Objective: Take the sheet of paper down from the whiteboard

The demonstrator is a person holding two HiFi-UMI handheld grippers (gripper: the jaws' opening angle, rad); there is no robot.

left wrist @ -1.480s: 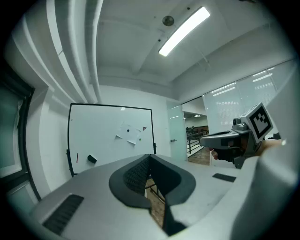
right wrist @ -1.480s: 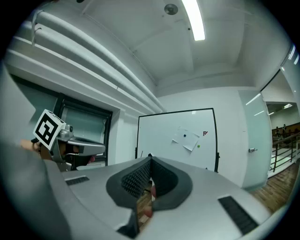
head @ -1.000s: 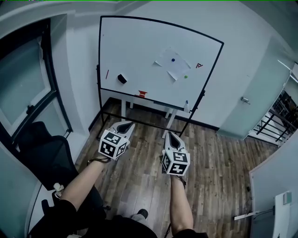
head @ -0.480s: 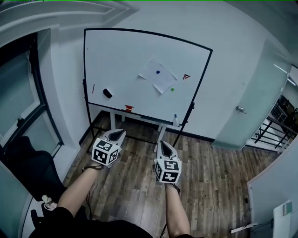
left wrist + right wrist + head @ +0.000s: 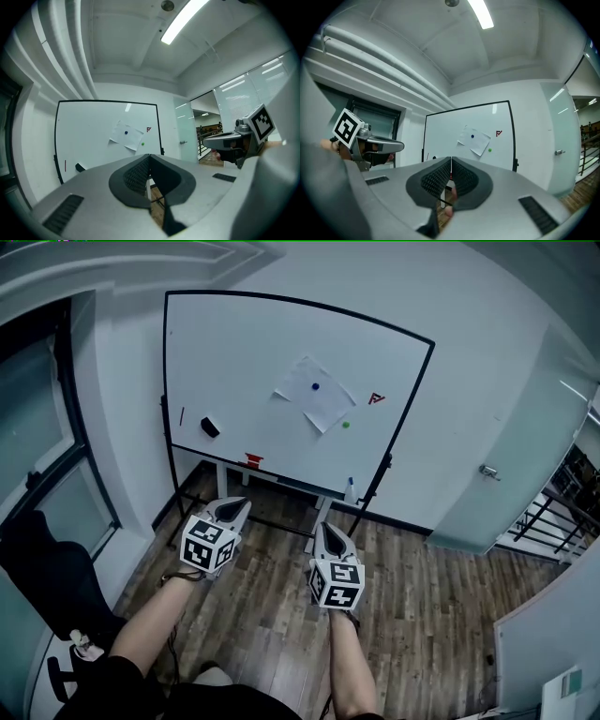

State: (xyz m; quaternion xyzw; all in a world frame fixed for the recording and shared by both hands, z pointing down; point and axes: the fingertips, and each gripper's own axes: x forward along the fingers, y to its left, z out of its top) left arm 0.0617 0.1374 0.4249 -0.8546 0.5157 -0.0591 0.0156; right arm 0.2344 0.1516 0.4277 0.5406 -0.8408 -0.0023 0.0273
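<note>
A white sheet of paper [image 5: 313, 393] hangs tilted on the whiteboard [image 5: 244, 352], pinned by a blue magnet [image 5: 315, 386]; a green magnet [image 5: 345, 425] sits at its lower right corner. The paper [image 5: 126, 135] also shows in the left gripper view and the paper [image 5: 474, 140] in the right gripper view, well ahead of both jaws. My left gripper [image 5: 232, 509] and right gripper [image 5: 331, 536] are held level over the floor, side by side, short of the board. Both are shut with nothing between the jaws.
On the board are a black eraser [image 5: 210, 427], a red marker [image 5: 181, 416], a red clip [image 5: 254, 460] and a small red mark [image 5: 377, 398]. A blue-capped bottle [image 5: 351, 488] stands on its tray. A dark window [image 5: 37, 437] is at left, a pale door [image 5: 511, 456] at right, wooden floor [image 5: 272, 615] below.
The whiteboard and paper have grown larger and shifted left in the head view as I walked toward them. Both grippers stayed shut and side by side.
</note>
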